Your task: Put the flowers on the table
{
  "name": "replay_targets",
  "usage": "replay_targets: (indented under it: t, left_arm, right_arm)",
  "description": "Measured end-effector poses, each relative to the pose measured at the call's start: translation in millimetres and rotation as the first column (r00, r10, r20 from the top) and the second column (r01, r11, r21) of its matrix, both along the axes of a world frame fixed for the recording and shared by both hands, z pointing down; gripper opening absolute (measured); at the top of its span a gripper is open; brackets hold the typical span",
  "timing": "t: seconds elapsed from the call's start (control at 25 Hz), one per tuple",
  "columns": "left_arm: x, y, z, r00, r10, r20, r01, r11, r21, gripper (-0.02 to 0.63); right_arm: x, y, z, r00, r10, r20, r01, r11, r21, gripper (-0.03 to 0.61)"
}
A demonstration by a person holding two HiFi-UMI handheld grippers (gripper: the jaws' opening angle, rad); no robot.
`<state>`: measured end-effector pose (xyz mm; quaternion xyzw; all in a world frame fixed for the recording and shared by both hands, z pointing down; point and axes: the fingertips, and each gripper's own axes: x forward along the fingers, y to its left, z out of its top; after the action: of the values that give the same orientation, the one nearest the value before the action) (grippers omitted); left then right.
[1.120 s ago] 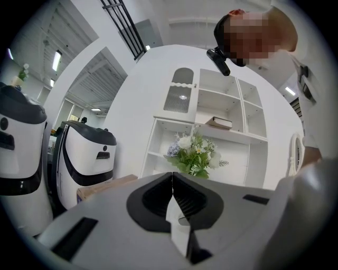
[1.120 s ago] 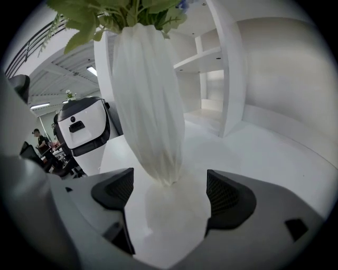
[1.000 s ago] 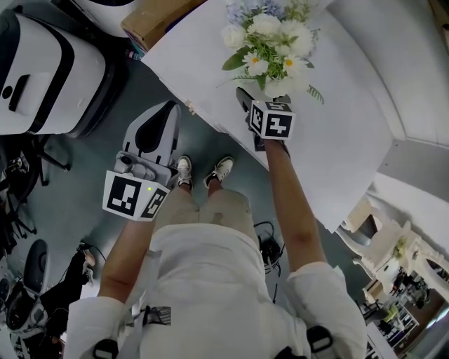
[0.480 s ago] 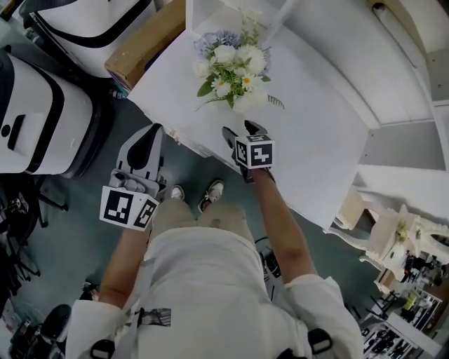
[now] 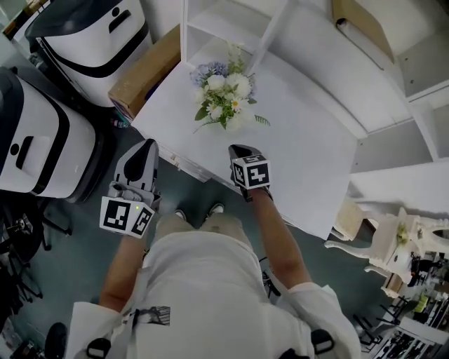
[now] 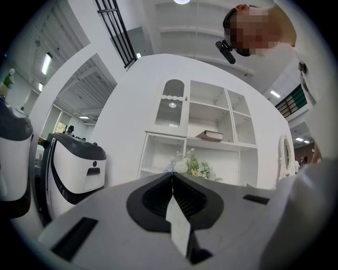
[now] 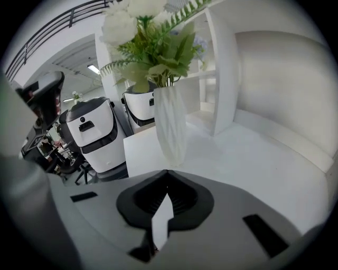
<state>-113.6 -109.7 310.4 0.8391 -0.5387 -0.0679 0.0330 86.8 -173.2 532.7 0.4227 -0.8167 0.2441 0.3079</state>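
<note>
A bunch of white and pale blue flowers (image 5: pixel 223 98) stands upright in a white ribbed vase (image 7: pixel 170 124) on the white table (image 5: pixel 302 154), near its left end. My right gripper (image 5: pixel 236 148) is over the table's near edge, a short way back from the vase and not touching it. Its jaws are shut with nothing between them (image 7: pixel 167 171). My left gripper (image 5: pixel 145 144) hangs off the table to the left, above the floor, also shut and empty (image 6: pixel 172 174). The flowers (image 6: pixel 190 166) show far ahead of it.
Two white-and-black machines (image 5: pixel 42 133) stand on the floor at the left. A cardboard box (image 5: pixel 144 70) sits by the table's left end. A white shelf unit (image 5: pixel 231 21) rises behind the table. A white ornate chair (image 5: pixel 379 242) is at the lower right.
My right gripper has drawn back from the vase toward the table's near edge and its jaws have closed empty. The vase with flowers stays standing on the table.
</note>
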Motion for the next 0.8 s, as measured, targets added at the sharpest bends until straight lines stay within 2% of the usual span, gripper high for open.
replay_targets:
  t: [0.28,0.48,0.6,0.8]
  left_arm:
    - [-9,-2,-22,1.000,-0.023,0.005,0.022,0.999,0.042,0.015]
    - [-11,-4,-39,0.999,-0.034,0.009,0.033,0.997,0.075,0.015]
    - [-15,-4,-50,0.999,-0.048,-0.001,0.048,0.995,0.093,0.015]
    - [-20,-6,-66,0.997,-0.067,-0.045,0.072,0.990,0.118,0.015]
  right_arm:
    - [23,-6,-58,0.996,0.067,0.052,-0.074,0.987,0.143,0.009]
    - [34,-13,-111,0.994,0.066,0.089,-0.087,0.964,0.253,0.009]
    - [43,-17,-145,0.992,0.065,0.104,-0.096,0.940,0.327,0.009]
    - [53,-26,-200,0.986,0.060,0.157,-0.125,0.885,0.448,0.009]
